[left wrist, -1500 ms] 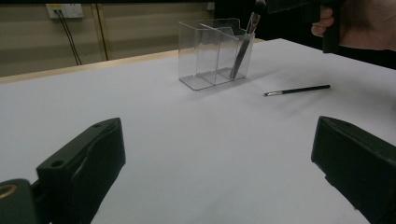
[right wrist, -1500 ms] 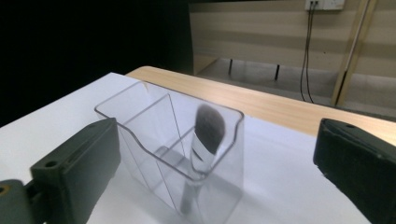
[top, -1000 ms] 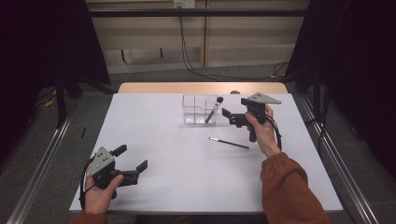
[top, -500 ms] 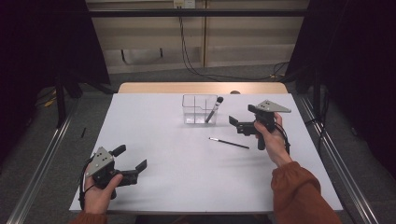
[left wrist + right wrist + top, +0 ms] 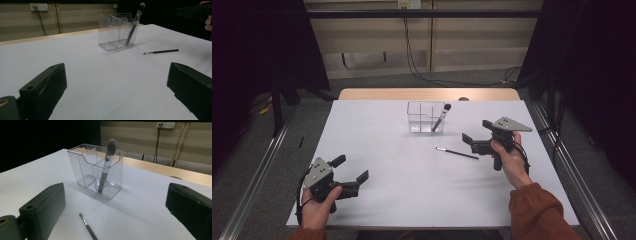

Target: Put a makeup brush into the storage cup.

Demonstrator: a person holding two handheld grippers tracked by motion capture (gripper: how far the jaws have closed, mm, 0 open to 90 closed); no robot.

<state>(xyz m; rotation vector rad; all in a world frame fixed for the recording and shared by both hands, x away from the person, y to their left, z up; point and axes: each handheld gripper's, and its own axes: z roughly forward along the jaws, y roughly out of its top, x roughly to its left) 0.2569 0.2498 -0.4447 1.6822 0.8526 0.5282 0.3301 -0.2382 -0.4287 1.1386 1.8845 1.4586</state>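
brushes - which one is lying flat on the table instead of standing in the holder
The thin black brush, flat on the white table near the right gripper. The fluffy-headed brush stands tilted in the clear holder.

White worktop (image 5: 412, 200) with a pale wooden strip (image 5: 377, 94) along its far edge; grey floor (image 5: 312, 115) around it; beige panelled wall (image 5: 472, 50) behind, bearing a white socket plate (image 5: 408, 4) with black cables (image 5: 412, 55) hanging down; dark curtains (image 5: 257, 45) at both sides; metal rails (image 5: 257, 175) flank the worktop.
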